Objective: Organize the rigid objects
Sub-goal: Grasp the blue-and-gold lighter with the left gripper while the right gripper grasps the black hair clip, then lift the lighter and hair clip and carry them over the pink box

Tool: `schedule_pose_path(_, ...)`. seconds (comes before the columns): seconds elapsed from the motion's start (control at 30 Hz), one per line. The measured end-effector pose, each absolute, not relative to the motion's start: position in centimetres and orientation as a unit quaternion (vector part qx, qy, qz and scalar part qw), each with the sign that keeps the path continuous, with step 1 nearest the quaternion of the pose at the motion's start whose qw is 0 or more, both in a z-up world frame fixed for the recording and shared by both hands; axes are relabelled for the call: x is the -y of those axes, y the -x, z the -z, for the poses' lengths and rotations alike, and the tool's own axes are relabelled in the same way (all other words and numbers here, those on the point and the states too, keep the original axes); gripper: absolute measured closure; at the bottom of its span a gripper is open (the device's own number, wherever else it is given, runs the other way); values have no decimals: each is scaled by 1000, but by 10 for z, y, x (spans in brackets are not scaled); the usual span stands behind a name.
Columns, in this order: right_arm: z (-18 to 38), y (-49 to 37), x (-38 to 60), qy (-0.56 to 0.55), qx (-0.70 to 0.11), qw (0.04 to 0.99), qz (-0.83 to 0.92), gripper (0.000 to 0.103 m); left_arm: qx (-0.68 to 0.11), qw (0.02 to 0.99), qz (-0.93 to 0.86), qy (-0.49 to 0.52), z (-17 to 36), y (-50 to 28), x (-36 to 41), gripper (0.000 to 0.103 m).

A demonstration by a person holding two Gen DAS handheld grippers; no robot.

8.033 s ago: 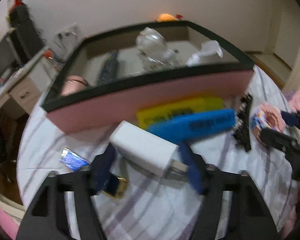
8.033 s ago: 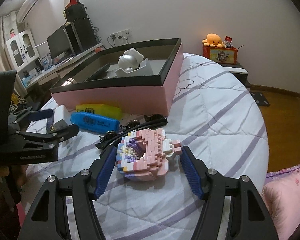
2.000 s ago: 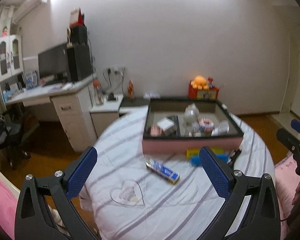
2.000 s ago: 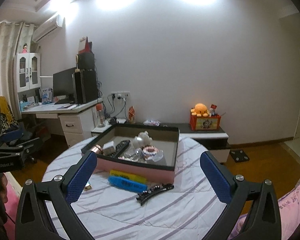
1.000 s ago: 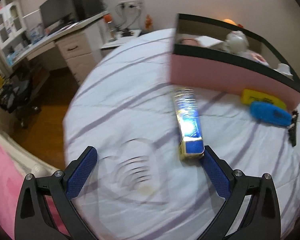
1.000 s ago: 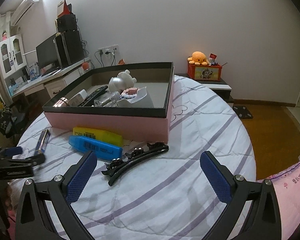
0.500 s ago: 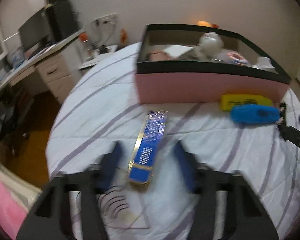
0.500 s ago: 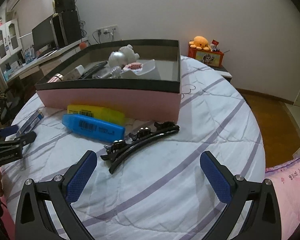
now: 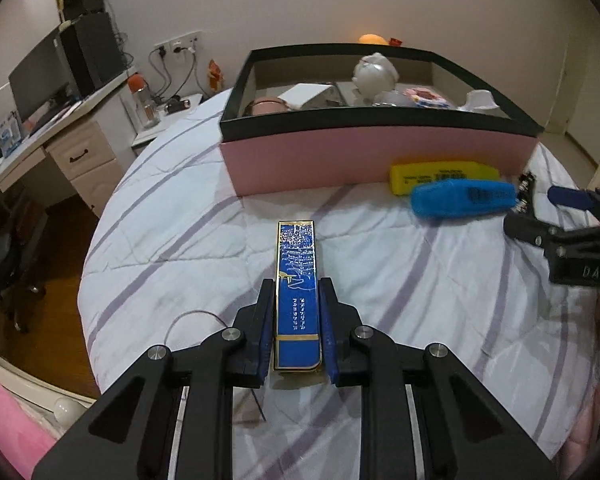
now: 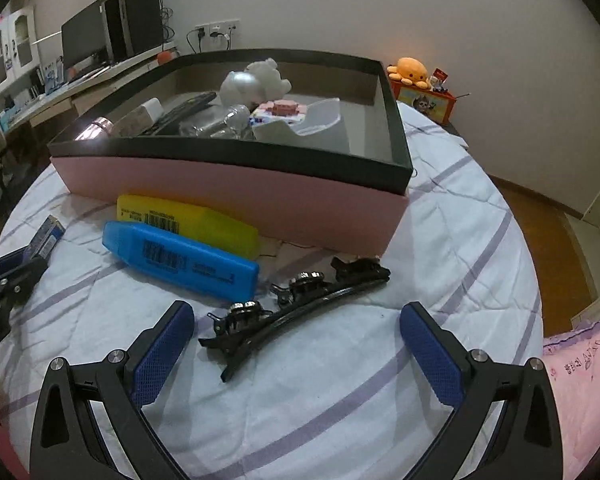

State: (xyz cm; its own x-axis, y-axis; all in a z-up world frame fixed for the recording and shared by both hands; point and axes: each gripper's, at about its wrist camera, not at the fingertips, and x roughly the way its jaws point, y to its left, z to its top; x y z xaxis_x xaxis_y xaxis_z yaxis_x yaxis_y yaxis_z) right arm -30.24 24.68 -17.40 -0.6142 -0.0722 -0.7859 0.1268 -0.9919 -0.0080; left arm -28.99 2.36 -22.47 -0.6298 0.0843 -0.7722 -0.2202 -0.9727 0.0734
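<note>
Left gripper (image 9: 296,334): jaws have just been closing and now pinch the near end of a long blue box with gold edging (image 9: 297,292), blue pads pressed on both long sides. The box lies flat on the striped white bedspread (image 9: 172,240), pointing towards the pink box with black rim (image 9: 380,156).

Right gripper (image 10: 296,344): jaws spread wide, nothing between the pads. It hovers over a black hair clip with small metal clamps (image 10: 292,304), which lies on the bedspread between and just ahead of the fingertips; no contact seen.

Just in front of the pink box: a yellow highlighter (image 10: 188,220) against its wall, a blue highlighter (image 10: 180,258) beside that, touching or nearly so.

Inside the box: a white figurine (image 10: 256,80), a remote control (image 10: 188,110), a white charger block (image 10: 140,114), a pink brick model (image 10: 282,108), clear plastic pieces, hard to identify.
</note>
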Motion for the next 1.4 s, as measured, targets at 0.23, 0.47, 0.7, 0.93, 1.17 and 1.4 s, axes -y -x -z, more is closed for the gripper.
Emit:
schedule_pose_path(0.23,168,283,-286,-435,-25,21,900,23,-66,95,-898,425,226,285,-21,82)
schedule_pose_path(0.47,166,295,-288,-433,-1,29,901,32,-58,91,-898,427,227,291,-22,82)
schedule_pose_path(0.7,172,318,-290,-429,10,27,903,51,-57,103,-901,417,229,292,-19,82)
schedule_pose_path(0.93,169,305,-311,-417,31,63,906,84,-33,112,-901,418,225,292,-13,83)
schedule_pose_path(1.17,160,285,-313,-389,73,103,912,84,-36,112,-906,407,213,282,-12,83)
schedule_pose_path(1.4,124,260,-298,-333,75,135,930,84,-34,113,-921,372,185,266,-9,83)
